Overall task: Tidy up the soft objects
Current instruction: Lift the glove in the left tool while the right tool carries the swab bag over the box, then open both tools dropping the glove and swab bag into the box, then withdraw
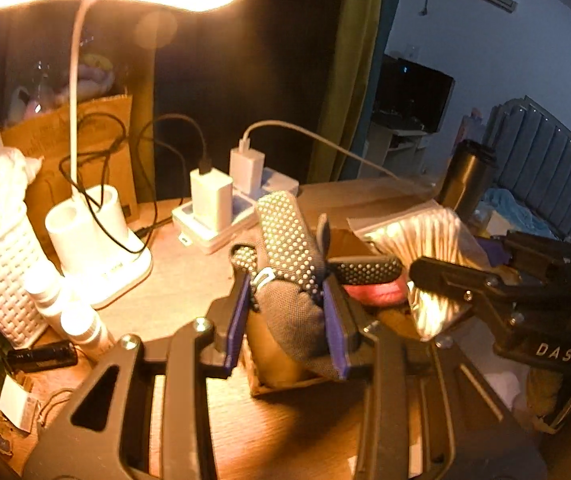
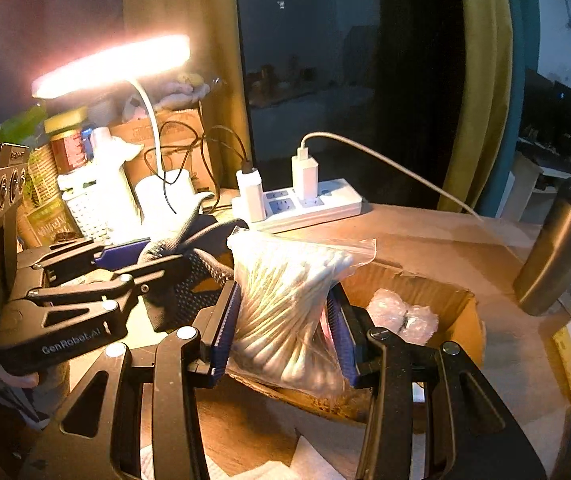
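My left gripper is shut on a grey work glove with white grip dots, held above an open cardboard box. The glove also shows in the right wrist view, with the left gripper around it. My right gripper is shut on a clear zip bag of cotton swabs, held over the cardboard box. The bag also shows in the left wrist view, with the right gripper on it. Something pink lies in the box below.
A lit desk lamp with white base stands left, beside a white woven basket and small bottles. A power strip with chargers and cables sits behind. A metal tumbler stands right. Bubble wrap lies in the box.
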`<state>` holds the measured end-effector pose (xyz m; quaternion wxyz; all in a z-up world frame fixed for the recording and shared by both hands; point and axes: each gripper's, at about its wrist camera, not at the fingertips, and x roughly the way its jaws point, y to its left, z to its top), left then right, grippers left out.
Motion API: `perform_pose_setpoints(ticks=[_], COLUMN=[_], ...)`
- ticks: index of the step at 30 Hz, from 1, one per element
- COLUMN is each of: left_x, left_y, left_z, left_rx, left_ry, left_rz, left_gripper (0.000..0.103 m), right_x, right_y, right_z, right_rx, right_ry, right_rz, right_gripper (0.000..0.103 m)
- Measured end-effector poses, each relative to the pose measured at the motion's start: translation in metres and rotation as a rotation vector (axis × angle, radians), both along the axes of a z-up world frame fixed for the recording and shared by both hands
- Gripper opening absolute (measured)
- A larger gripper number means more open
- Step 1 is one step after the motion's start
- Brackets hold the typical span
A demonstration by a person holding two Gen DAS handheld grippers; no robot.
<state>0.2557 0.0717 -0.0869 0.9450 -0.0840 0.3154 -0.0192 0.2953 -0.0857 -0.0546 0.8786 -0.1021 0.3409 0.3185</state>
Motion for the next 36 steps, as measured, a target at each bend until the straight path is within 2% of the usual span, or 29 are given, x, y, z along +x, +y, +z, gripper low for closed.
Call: perform_pose_setpoints(ticks=[8,11,13,14,19,26,36], left_x=[0.014,0.015,0.015,0.015,0.014,0.011,0.007], left_y=[0.002,0.001,0.000,0.000,-0.002,0.010,0.015], left_z=[-0.022,-0.023,-0.022,-0.022,-0.021,-0.021,-0.026], left_rx=[-0.002,-0.001,-0.003,-0.004,-0.008,-0.044,-0.050], left_ry=[0.072,0.073,0.078,0.077,0.073,0.075,0.085], left_rz=[-0.001,-0.005,-0.008,-0.011,-0.030,0.001,0.011], left_gripper=[0.038,0.040,0.045,0.051,0.051,0.052,0.052], right_x=[0.015,0.021,0.025,0.027,0.033,0.034,0.032], right_y=[0.010,0.012,0.013,0.014,0.016,0.025,0.030], right_z=[-0.022,-0.030,-0.036,-0.039,-0.048,-0.059,-0.070], right_rx=[-0.012,-0.017,-0.023,-0.025,-0.039,-0.066,-0.101], right_ry=[0.057,0.080,0.095,0.103,0.130,0.152,0.169], right_rz=[0.012,0.009,0.008,0.007,0.003,0.004,-0.010], right_gripper=[0.046,0.046,0.046,0.046,0.046,0.046,0.049])
